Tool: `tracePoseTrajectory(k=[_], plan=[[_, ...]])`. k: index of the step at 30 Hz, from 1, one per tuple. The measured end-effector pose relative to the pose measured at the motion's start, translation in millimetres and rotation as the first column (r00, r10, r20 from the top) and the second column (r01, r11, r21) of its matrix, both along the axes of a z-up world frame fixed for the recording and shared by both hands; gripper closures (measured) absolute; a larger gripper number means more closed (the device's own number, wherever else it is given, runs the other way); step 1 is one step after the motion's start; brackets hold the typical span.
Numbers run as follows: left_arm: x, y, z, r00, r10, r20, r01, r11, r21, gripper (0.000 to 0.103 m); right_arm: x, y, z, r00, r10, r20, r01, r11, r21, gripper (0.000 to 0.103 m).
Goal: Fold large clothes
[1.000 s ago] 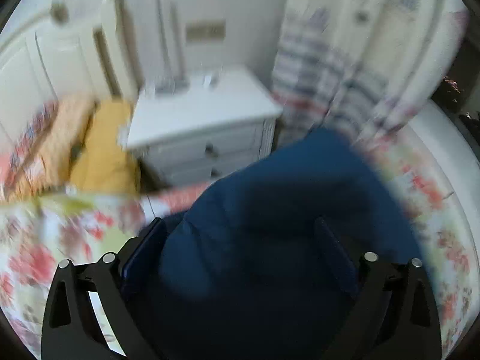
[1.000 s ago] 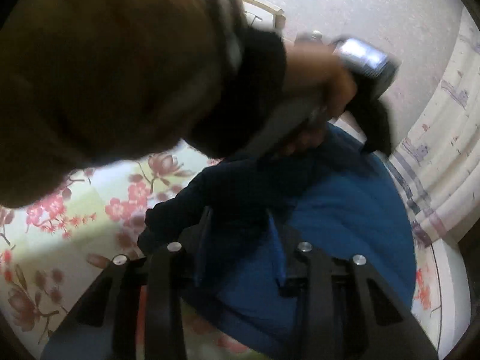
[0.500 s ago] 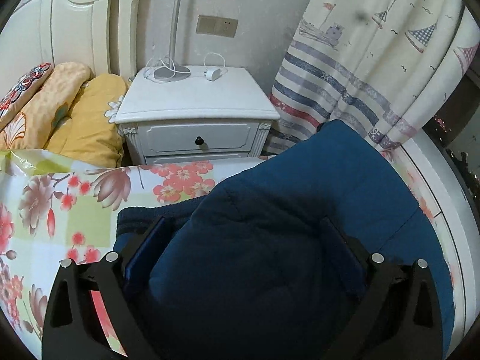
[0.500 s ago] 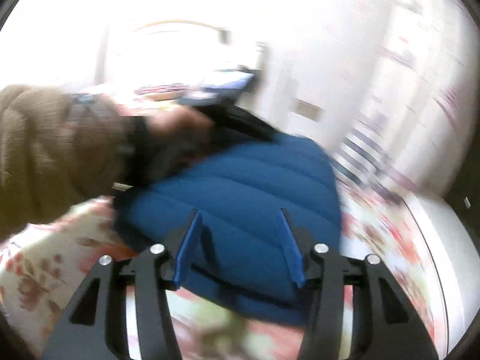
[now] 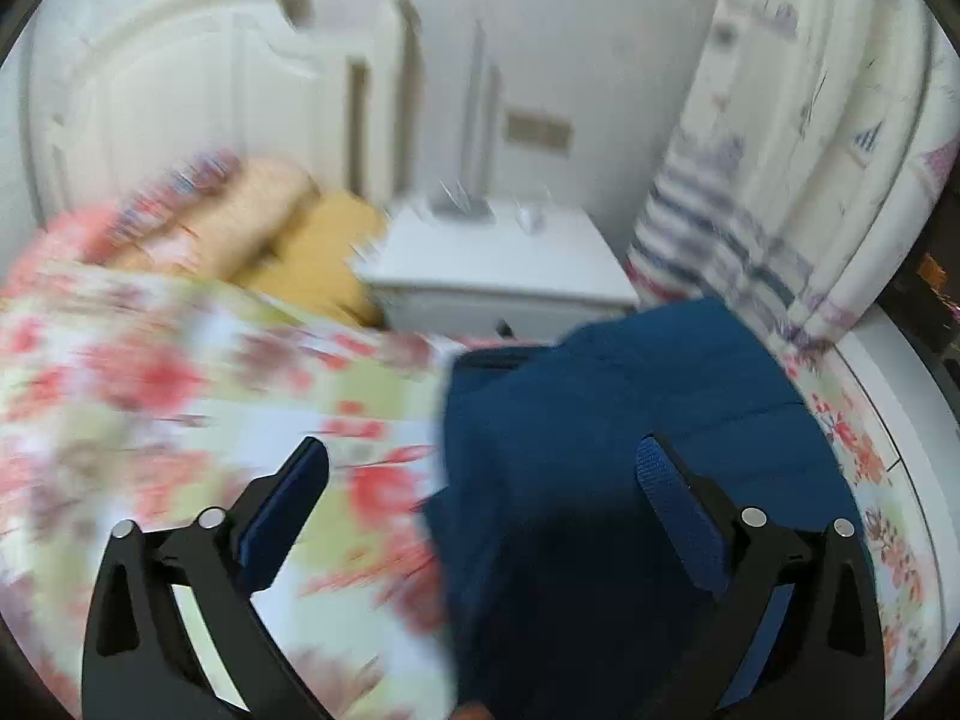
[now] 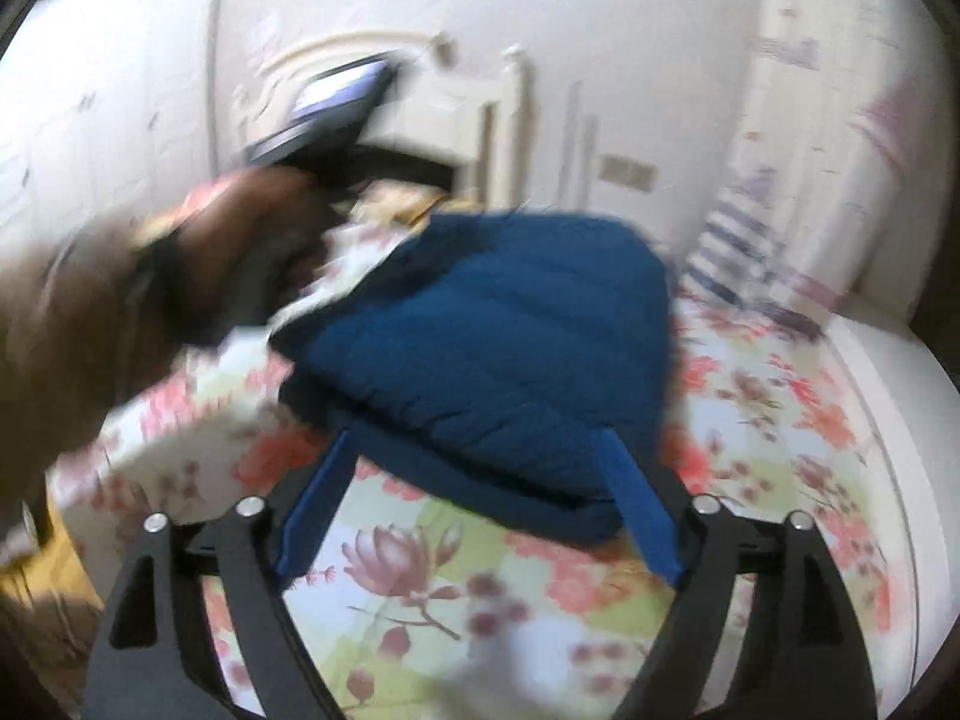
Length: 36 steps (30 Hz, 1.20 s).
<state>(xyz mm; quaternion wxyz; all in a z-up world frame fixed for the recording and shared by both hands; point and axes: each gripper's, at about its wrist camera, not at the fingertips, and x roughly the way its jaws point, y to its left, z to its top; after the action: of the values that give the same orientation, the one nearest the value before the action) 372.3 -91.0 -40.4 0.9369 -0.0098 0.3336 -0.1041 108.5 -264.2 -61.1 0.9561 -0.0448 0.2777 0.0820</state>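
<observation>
A dark blue padded jacket lies folded in a thick bundle on the floral bed sheet. My right gripper sits at its near edge. Its jaws are opening, and the blue pads stand apart on either side of the hem without pressing on it. In the left wrist view the jacket fills the lower right. My left gripper is wide open, with its right finger over the cloth, its left finger over bare sheet and nothing clamped. A sleeved hand carries the left gripper at the upper left of the right wrist view.
A white nightstand stands beyond the bed, with yellow pillows and a white headboard to its left. A patterned curtain hangs on the right. The bed's white edge curves along the right.
The right gripper's jaws have spread from a narrow hold on the jacket's fold and drawn back to its edge. The left gripper has swung left, partly off the jacket. The jacket now rests on the bed.
</observation>
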Motion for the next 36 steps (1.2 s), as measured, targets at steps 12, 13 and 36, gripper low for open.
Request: tracePoseTrajectory(k=[12,13,36], plan=[[-233,29,80,0.923,0.063,0.380,-0.123,0.983,0.134,0.004,-51,-7,57,0.965,-0.211,0.157,0.210,0.977,0.026,0.002],[-245,27,71,0.929,0.062,0.364,-0.117,0.985,0.130,0.004,-52,-4,48,0.966,-0.221,0.136,0.221,0.975,0.011,0.002],[-315,1,-8,0.969,0.026,0.247,-0.064,0.988,0.144,0.004,-93,14,-6,0.971,-0.237,0.035,0.236,0.971,0.024,0.002]])
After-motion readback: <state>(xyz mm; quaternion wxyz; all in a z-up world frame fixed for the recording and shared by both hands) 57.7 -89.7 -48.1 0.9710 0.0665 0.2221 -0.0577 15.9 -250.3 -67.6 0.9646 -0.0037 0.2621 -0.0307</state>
